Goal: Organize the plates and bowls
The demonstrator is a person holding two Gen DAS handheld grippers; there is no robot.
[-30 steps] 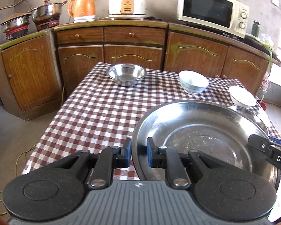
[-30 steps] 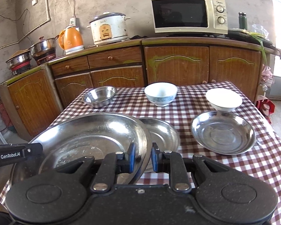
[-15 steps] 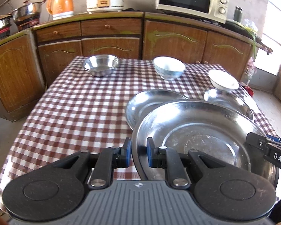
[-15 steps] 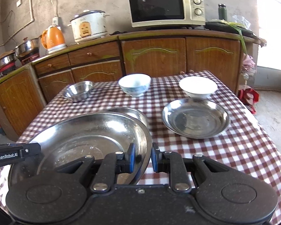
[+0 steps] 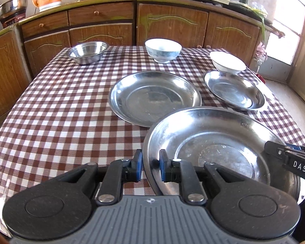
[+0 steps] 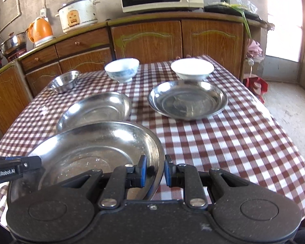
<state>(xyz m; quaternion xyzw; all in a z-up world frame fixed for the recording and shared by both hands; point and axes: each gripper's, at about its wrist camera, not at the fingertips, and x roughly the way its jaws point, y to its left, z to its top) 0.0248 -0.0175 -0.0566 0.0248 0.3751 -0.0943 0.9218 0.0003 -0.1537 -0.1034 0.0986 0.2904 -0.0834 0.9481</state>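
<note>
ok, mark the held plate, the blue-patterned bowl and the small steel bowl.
held plate [image 5: 223,140]: left wrist view, inner slope.
blue-patterned bowl [image 5: 162,50]: left wrist view, outer wall.
small steel bowl [image 6: 64,81]: right wrist view, inside.

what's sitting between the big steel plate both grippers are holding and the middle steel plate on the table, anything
Nothing visible. The big steel plate, clamped by the left gripper and right gripper, has only bare checkered tablecloth before the middle steel plate.

Large steel plate [image 5: 217,142] held tilted above checked cloth, two smaller steel plates [image 5: 154,97] and three bowls [image 5: 162,49] beyond
</note>
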